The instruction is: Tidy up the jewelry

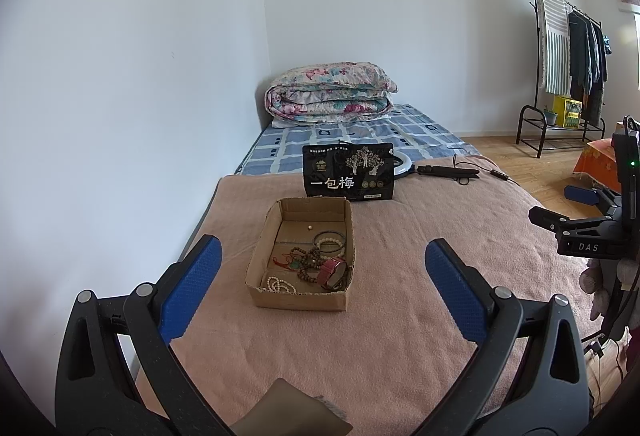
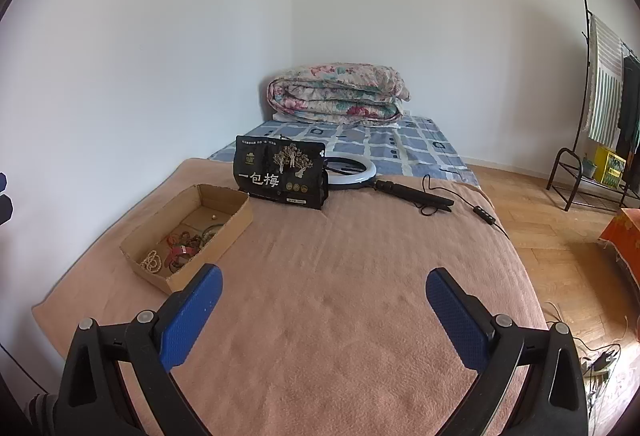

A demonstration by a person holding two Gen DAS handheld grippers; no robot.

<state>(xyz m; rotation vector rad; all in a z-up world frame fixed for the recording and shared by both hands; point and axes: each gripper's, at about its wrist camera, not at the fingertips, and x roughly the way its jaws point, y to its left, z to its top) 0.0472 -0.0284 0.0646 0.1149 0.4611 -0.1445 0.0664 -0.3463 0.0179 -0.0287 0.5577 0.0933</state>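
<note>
An open cardboard box [image 1: 264, 264] sits on the pink blanket [image 1: 400, 316]. It holds a white pearl strand [image 1: 278, 284], brown bead strings [image 1: 308, 260], a pale bead bracelet [image 1: 330, 243], a red watch strap [image 1: 330, 270] and a small bead [image 1: 309, 226]. The box also shows at the left in the right wrist view [image 2: 224, 240]. My left gripper [image 1: 323, 252] is open and empty, just short of the box. My right gripper [image 2: 324, 278] is open and empty over bare blanket, right of the box; it appears at the right edge of the left wrist view [image 1: 580, 195].
A black snack bag [image 1: 349, 171] stands behind the box. A ring light with handle [image 2: 352, 167] and cable lies behind it. A folded floral quilt [image 1: 330, 91] lies on the checked mattress. A clothes rack [image 1: 568, 55] stands at the far right. A dark flat object [image 1: 288, 412] lies near me.
</note>
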